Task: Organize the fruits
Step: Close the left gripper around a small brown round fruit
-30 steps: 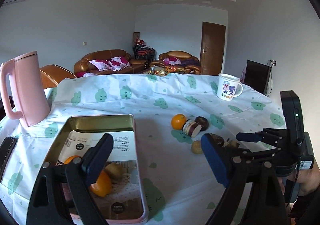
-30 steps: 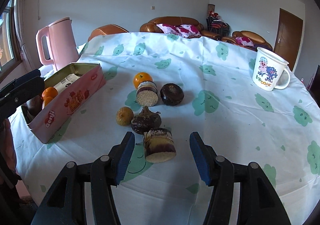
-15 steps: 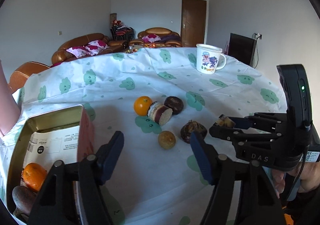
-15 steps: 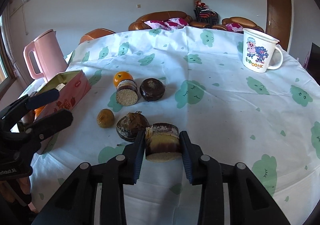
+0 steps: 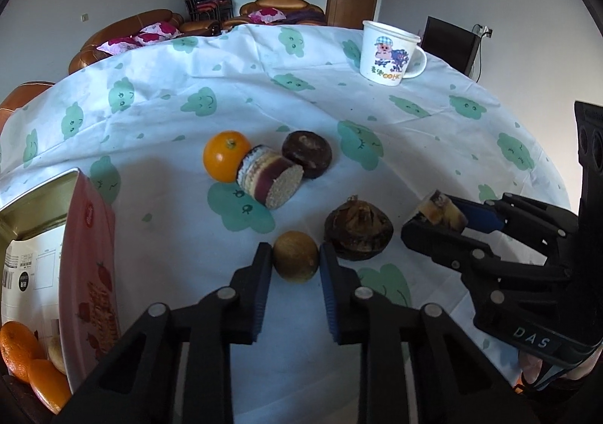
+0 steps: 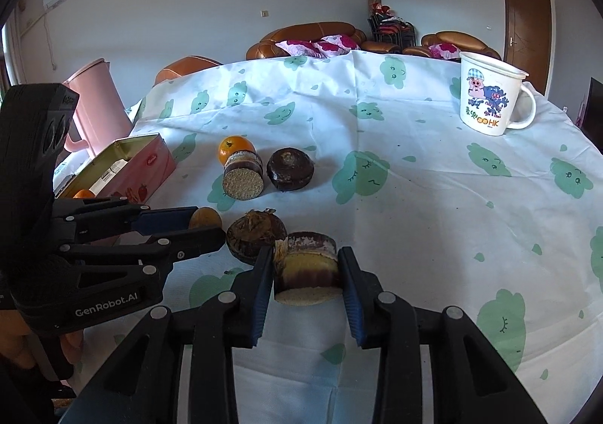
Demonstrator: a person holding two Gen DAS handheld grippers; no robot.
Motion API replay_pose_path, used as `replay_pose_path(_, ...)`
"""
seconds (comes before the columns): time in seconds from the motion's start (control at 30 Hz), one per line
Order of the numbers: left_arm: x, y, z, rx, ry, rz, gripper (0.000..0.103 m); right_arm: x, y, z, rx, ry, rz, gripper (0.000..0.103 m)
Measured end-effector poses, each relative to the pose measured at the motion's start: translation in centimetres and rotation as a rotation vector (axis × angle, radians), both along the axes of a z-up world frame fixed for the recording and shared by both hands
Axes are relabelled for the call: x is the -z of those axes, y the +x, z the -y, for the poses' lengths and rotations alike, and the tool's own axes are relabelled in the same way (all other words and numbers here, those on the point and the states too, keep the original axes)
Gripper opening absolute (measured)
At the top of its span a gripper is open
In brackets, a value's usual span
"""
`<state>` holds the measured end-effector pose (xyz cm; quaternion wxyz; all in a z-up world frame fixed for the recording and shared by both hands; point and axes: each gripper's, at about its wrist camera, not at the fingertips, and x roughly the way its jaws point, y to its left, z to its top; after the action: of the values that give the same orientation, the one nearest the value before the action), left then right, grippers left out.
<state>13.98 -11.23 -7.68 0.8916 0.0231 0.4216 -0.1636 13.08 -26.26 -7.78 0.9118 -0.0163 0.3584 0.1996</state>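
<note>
My left gripper is shut on a small round brown-yellow fruit that rests on the tablecloth. From the right wrist view this gripper reaches in from the left. My right gripper is shut on a layered purple-and-yellow cut piece, both pads pressing its sides. A wrinkled dark brown fruit lies between the two held items. Farther back sit an orange, a second layered piece and a dark round fruit.
An open pink tin stands at the left, holding oranges and a printed packet. A cartoon mug stands at the far right and a pink kettle at the far left. A person's hand grips the left tool.
My left gripper swung from above the tin rightward and down to the small brown fruit and shut on it. My right gripper closed on the layered piece and stayed put.
</note>
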Motion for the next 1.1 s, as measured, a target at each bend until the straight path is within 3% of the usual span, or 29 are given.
replay_pose_path(0.2, -0.7, -0.4, -0.8, -0.01, -0.052, 0.037, 0.027, -0.3, -0.6, 0.1, 0.0, -0.001, 0.042, 0.037)
replay_pose_path(0.77, -3.1, -3.2, -1.0, -0.066, 0.002, 0.25, 0.027, -1.2, -2.4, 0.1, -0.022, 0.001, 0.164, 0.037)
replay_pose_path(1.1, -3.8, -4.2, -1.4, -0.093, -0.006, 0.323, 0.027, -1.6, -3.5, 0.0, -0.034, 0.003, 0.232, 0.037)
